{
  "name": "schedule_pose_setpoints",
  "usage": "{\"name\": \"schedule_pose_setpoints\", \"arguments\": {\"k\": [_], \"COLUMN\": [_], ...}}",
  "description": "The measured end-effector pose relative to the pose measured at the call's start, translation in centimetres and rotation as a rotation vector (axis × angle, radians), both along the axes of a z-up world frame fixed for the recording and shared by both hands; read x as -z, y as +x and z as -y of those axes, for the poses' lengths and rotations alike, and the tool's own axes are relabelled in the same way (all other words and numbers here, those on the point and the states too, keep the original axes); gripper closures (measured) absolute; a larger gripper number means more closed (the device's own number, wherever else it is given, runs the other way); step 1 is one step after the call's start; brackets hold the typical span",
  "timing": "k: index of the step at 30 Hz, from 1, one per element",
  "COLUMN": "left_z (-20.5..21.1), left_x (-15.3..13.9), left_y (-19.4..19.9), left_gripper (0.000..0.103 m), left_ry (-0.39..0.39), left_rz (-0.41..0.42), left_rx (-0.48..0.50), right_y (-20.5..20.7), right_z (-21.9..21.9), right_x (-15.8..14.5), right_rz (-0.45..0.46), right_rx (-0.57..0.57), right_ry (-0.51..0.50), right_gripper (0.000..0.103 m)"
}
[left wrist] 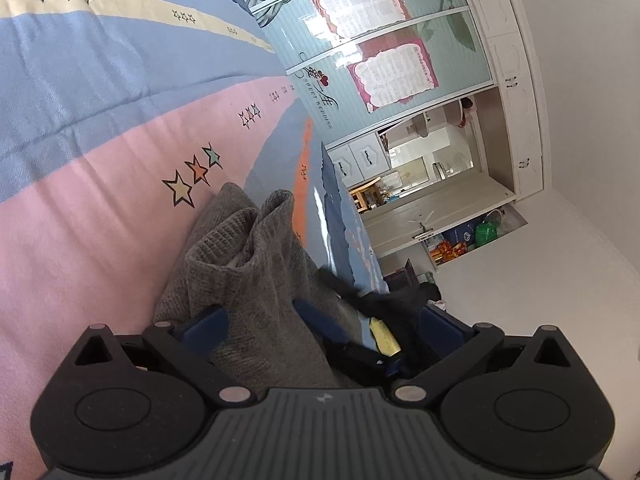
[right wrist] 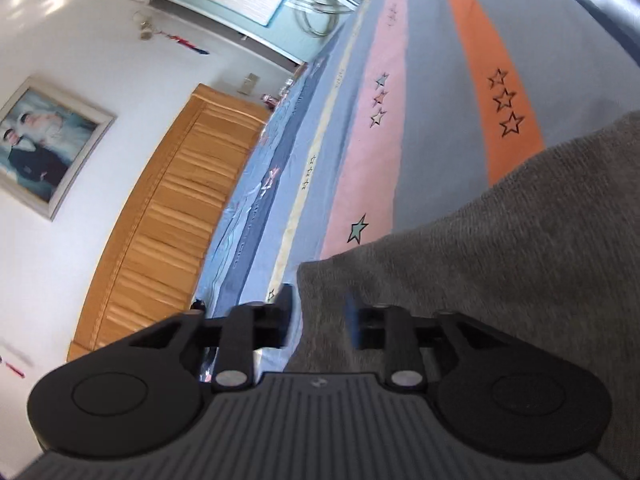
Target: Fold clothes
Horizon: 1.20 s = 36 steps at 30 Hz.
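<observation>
1. No container in either view; grey knit garment (left wrist: pixel 256 280) lies bunched on the striped star-print bedspread (left wrist: pixel 100 200)
2. Left wrist view only: wardrobe (left wrist: pixel 384 60) with posters, open doorway (left wrist: pixel 436 168). Right wrist view only: wooden headboard (right wrist: pixel 168 220), framed photo (right wrist: pixel 44 144), orange stripe (right wrist: pixel 496 92)
3. Left gripper (left wrist: pixel 260 316) points along the bed, jaws closed on a fold of the garment
4. Right gripper (right wrist: pixel 320 316) tilts downward, jaws parted, pads blurred, astride the garment's edge, not pinching it
</observation>
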<state>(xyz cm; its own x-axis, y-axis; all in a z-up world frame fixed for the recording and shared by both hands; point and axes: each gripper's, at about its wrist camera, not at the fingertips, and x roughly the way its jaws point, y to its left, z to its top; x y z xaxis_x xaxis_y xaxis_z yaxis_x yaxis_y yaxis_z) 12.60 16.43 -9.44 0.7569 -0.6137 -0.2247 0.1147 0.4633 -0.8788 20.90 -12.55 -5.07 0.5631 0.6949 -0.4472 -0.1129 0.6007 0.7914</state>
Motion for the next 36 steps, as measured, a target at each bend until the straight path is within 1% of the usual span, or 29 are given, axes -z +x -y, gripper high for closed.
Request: {"name": "schedule_pose_setpoints", "arguments": {"k": [1, 2, 3, 4, 5, 6, 7, 8, 9, 11, 13, 15, 18, 20, 21, 22, 24, 26, 31, 34, 36], "left_z": [0.3, 0.5, 0.8, 1.0, 1.3, 1.6, 2.0, 2.6, 3.4, 4.8, 6.0, 6.8, 7.9, 8.4, 8.6, 8.7, 8.8, 8.9, 9.7, 10.6, 11.1], "left_x": [-0.3, -0.9, -1.7, -2.5, -3.5, -4.6, -5.6, -6.6, -7.6, -8.9, -10.1, -11.1, -12.3, -12.2, -12.1, -12.0, -12.1, -12.3, -12.7, -12.9, -12.8], "left_y": [-0.2, -0.4, -0.7, -1.0, -1.4, -1.8, -2.2, -2.4, -2.6, -2.6, -2.2, -1.9, -1.6, -1.4, -1.4, -1.5, -1.9, -2.1, -1.6, -1.0, -0.7], "left_gripper": [0.001, 0.001, 0.001, 0.001, 0.001, 0.001, 0.001, 0.001, 0.001, 0.001, 0.001, 0.001, 0.001, 0.001, 0.001, 0.001, 0.001, 0.001, 0.001, 0.001, 0.001], "left_ry": [0.026, 0.056, 0.091, 0.125, 0.163, 0.209, 0.267, 0.344, 0.434, 0.585, 0.706, 0.805, 0.951, 1.011, 1.040, 1.063, 1.093, 1.107, 1.126, 1.121, 1.131], "left_rz": [-0.001, -0.003, -0.005, -0.006, -0.003, 0.003, 0.007, 0.003, -0.007, -0.036, -0.091, -0.141, -0.192, -0.239, -0.266, -0.285, -0.305, -0.312, -0.335, -0.339, -0.340], "left_rx": [-0.003, -0.009, -0.018, -0.027, -0.035, -0.044, -0.056, -0.067, -0.078, -0.084, -0.069, -0.058, -0.050, -0.014, 0.005, 0.011, 0.006, 0.005, 0.025, 0.044, 0.055], "right_y": [-0.1, -0.2, -1.1, -2.1, -3.2, -4.3, -5.6, -6.9, -8.0, -9.3, -9.9, -10.9, -12.2, -12.6, -12.5, -12.5, -12.8, -13.4, -13.4, -13.2, -13.0], "right_z": [0.4, 0.9, 1.3, 1.8, 2.2, 2.6, 2.6, 2.0, 1.1, -0.8, -1.7, -1.7, -2.9, -4.3, -4.8, -5.3, -5.6, -5.3, -4.2, -3.8, -3.7], "right_x": [0.4, 0.9, 0.4, -0.2, -0.9, -1.6, -2.5, -3.6, -4.7, -6.3, -6.9, -7.1, -7.3, -7.1, -6.7, -6.4, -5.9, -6.3, -7.7, -8.2, -8.4], "right_rz": [-0.029, -0.058, -0.047, -0.026, -0.005, 0.016, 0.043, 0.080, 0.120, 0.124, 0.062, 0.015, -0.065, -0.115, -0.137, -0.158, -0.160, -0.146, -0.130, -0.122, -0.115], "right_rx": [0.023, 0.046, 0.076, 0.107, 0.138, 0.170, 0.196, 0.207, 0.202, 0.174, 0.121, 0.101, 0.088, 0.053, 0.028, 0.003, -0.014, -0.001, 0.037, 0.053, 0.062], "right_ry": [-0.050, -0.100, -0.106, -0.101, -0.096, -0.091, -0.136, -0.209, -0.307, -0.463, -0.544, -0.584, -0.741, -0.865, -0.910, -0.952, -0.995, -1.002, -0.969, -0.991, -1.007], "right_gripper": [0.097, 0.101, 0.097, 0.077, 0.047, 0.033, 0.013, 0.007, 0.007, 0.007, 0.007, 0.007, 0.008, 0.007, 0.007, 0.007, 0.007, 0.007, 0.007, 0.007, 0.007]}}
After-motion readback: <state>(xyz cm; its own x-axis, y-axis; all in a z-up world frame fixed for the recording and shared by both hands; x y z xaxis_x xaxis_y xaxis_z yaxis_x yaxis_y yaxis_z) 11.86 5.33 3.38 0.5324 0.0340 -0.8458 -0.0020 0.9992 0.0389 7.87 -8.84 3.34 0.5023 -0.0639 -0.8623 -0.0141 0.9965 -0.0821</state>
